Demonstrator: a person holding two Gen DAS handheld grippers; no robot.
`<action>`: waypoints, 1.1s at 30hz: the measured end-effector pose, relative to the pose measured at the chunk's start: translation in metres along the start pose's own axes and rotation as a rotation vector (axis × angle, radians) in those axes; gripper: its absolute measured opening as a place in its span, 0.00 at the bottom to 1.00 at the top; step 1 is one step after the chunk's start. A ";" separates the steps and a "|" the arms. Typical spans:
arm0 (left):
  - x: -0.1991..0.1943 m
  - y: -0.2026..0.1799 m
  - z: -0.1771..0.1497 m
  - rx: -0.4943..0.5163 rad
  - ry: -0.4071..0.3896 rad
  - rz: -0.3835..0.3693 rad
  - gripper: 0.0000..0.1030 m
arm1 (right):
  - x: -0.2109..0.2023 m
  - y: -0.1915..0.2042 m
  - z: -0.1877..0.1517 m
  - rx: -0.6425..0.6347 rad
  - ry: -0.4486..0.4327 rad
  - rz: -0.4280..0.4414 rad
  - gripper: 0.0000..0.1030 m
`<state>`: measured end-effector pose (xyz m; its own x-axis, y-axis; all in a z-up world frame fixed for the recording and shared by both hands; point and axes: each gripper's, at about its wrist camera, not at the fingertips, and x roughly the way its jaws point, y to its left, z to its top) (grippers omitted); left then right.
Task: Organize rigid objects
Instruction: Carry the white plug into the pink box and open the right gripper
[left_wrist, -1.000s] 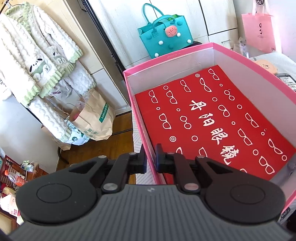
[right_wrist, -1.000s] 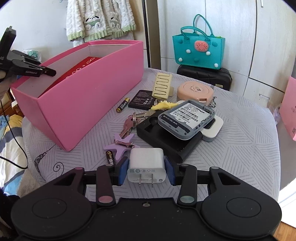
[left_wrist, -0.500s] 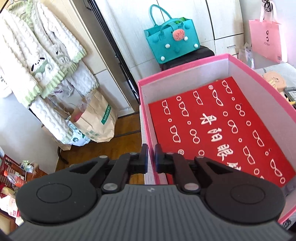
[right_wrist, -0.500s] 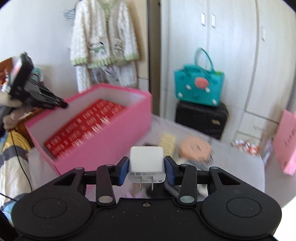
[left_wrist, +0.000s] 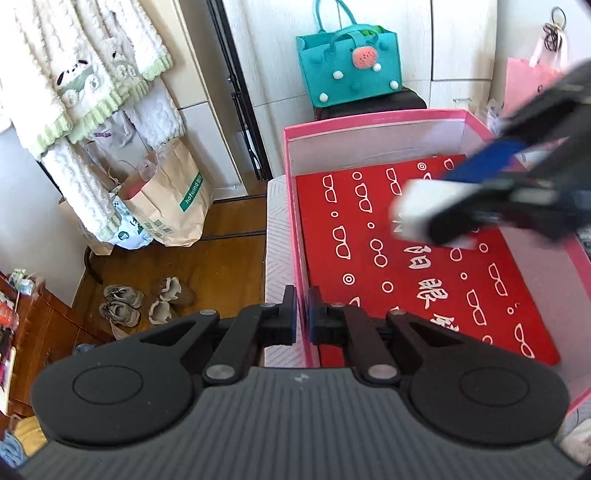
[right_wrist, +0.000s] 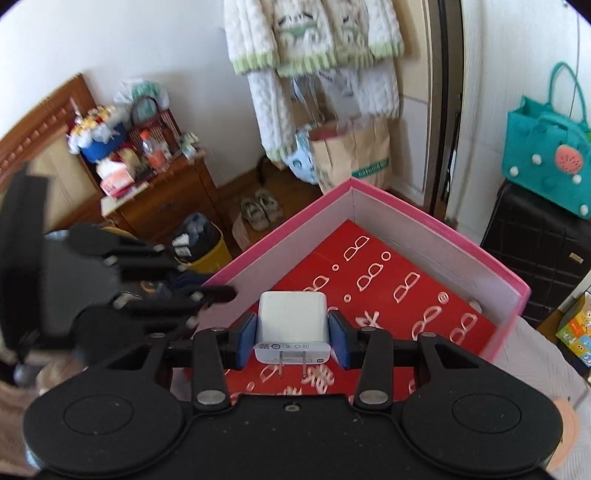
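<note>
My right gripper (right_wrist: 292, 334) is shut on a white plug charger (right_wrist: 291, 325) and holds it above the inside of the pink box (right_wrist: 436, 229). The box floor is a red sheet with white glasses print (right_wrist: 384, 291). In the left wrist view the right gripper (left_wrist: 517, 192) reaches in from the right with the charger (left_wrist: 417, 206) over the red sheet (left_wrist: 369, 258). My left gripper (left_wrist: 302, 319) is shut on the box's near left wall (left_wrist: 295, 236). It shows blurred at the left of the right wrist view (right_wrist: 221, 295).
A teal bag (left_wrist: 349, 66) stands on a black case behind the box. Paper bags (left_wrist: 170, 206), hanging clothes and shoes (left_wrist: 144, 299) are on the left by the floor. A wooden cabinet (right_wrist: 159, 206) with clutter stands beyond the box.
My right gripper has carried the charger from above the table over into the box. The left gripper keeps its hold on the box wall.
</note>
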<state>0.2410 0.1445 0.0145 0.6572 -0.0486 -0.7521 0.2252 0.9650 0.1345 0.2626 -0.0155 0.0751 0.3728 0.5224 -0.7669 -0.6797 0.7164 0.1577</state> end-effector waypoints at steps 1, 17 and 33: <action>0.000 -0.001 -0.003 0.002 -0.015 0.002 0.04 | 0.011 0.000 0.008 0.001 0.016 -0.013 0.46; 0.002 0.008 -0.006 -0.017 -0.086 -0.035 0.03 | 0.110 -0.032 0.031 0.032 0.153 -0.112 0.46; 0.001 0.003 -0.001 -0.009 -0.066 -0.013 0.03 | 0.033 -0.029 0.024 0.035 0.021 -0.077 0.68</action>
<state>0.2421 0.1472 0.0136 0.7003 -0.0773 -0.7096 0.2275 0.9664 0.1193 0.3098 -0.0073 0.0603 0.4094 0.4553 -0.7906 -0.6268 0.7700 0.1189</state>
